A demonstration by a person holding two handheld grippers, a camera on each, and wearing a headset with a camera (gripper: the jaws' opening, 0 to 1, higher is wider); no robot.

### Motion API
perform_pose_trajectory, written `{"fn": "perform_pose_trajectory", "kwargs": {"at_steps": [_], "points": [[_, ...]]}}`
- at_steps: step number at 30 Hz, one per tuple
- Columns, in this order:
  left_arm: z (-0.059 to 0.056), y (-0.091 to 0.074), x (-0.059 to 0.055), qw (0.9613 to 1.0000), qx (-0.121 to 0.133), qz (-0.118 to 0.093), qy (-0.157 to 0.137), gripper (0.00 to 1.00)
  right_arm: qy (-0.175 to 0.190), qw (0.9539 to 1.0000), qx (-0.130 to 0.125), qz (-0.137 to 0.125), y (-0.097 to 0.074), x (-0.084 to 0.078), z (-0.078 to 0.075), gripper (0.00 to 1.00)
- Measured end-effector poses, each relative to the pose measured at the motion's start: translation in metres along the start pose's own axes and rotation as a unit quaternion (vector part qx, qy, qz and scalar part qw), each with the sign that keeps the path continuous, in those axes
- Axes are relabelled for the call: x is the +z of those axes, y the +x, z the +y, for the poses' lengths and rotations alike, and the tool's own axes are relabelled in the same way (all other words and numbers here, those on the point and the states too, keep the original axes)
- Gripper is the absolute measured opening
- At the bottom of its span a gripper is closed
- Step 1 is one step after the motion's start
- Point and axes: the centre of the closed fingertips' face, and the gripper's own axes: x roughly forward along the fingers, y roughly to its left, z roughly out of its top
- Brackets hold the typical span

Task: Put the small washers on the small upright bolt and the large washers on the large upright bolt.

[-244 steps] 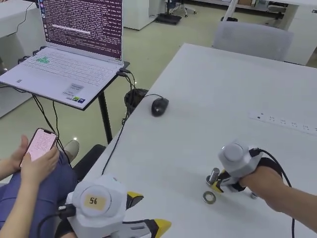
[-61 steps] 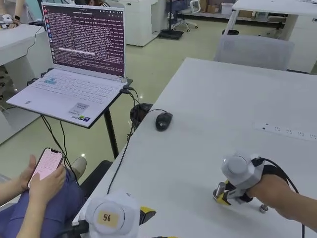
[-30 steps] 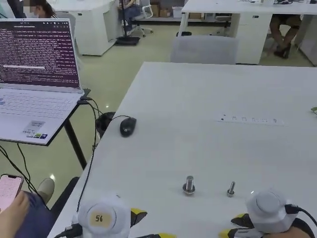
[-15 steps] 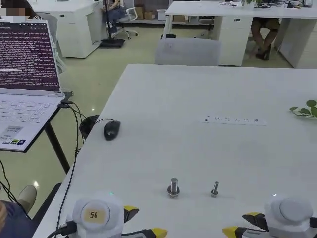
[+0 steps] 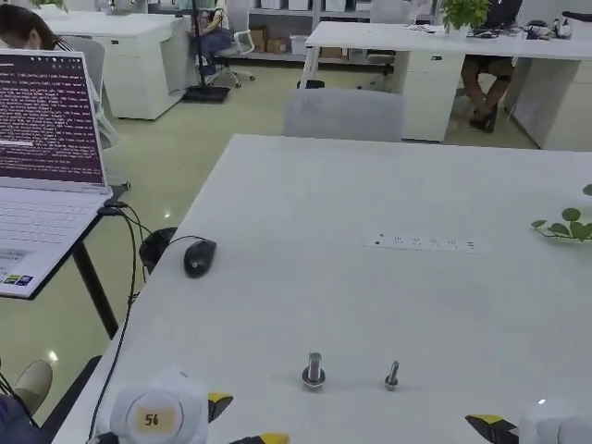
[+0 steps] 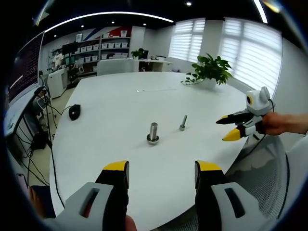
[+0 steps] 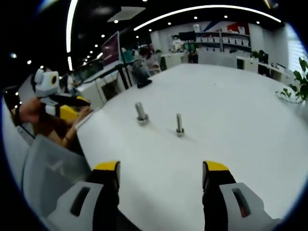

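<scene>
Nearest the person, the left gripper (image 6: 161, 168) hovers at the near edge of the counter (image 5: 370, 203) with its jaws spread wide and nothing between them. The right gripper (image 7: 161, 167) hangs level with it on the right, its jaws likewise released and empty. Just beyond them the large bolt (image 5: 314, 370) stands upright on the left and the small bolt (image 5: 392, 375) upright on the right, near each other but not touching. Each has a wider ring at its foot. Whether that is a stack of washers or only the bolt's own head is too small to tell, so the step in hand reads as checking the work, with the task probably at or near its end. To do it well, the person would look down each shaft to confirm the rings lie flat and on the matching bolt. Both bolts seem to stand loose on their heads, so a sideways brush from a jaw would likely topple them, and any further approach is best made from straight above. Any washer to be added should be pinched by its rim, centred over the thread and let go low. Farther off lie a mouse (image 5: 199, 256) at the left edge, a power strip (image 5: 424, 243) mid-counter and a plant (image 5: 564, 227) at the right.
</scene>
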Motion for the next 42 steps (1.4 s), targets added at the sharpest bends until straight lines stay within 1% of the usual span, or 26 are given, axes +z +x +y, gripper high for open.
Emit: {"fn": "perform_pose_trajectory", "kwargs": {"at_steps": [2,6,10,16,19,21,28,37,42], "points": [[0.001,0.000,-0.002,1.0000,0.005,0.000,0.007,0.55,0.000,1.0000,-0.001,0.002,-0.001,-0.003,-0.002,0.73],[0.002,-0.001,0.000,0.9999,0.011,-0.011,-0.002,0.57,0.005,1.0000,-0.005,0.002,-0.004,-0.006,-0.002,0.74],[0.002,-0.003,0.001,0.9997,0.013,-0.018,-0.007,0.57,0.007,0.9999,-0.007,0.005,-0.004,-0.009,-0.002,0.74],[0.001,-0.005,-0.003,0.9997,0.013,-0.017,-0.009,0.58,0.005,0.9999,-0.003,0.012,-0.002,-0.012,0.003,0.74],[0.002,-0.005,-0.003,0.9997,0.014,-0.018,-0.013,0.58,-0.004,0.9997,-0.001,0.025,-0.001,-0.016,0.006,0.74],[0.002,-0.005,-0.003,0.9996,0.014,-0.020,-0.014,0.58,-0.003,0.9996,0.001,0.028,0.000,-0.018,0.007,0.74],[0.000,-0.005,-0.002,0.9995,0.014,-0.023,-0.016,0.58,-0.002,0.9996,0.002,0.028,-0.002,-0.020,0.010,0.75],[-0.002,-0.005,-0.005,0.9996,0.010,-0.022,-0.016,0.58,0.005,0.9996,-0.003,0.027,-0.005,-0.022,0.007,0.75],[-0.001,-0.006,-0.005,0.9995,0.012,-0.023,-0.017,0.58,0.006,0.9996,-0.004,0.027,-0.006,-0.023,0.007,0.75]]}}
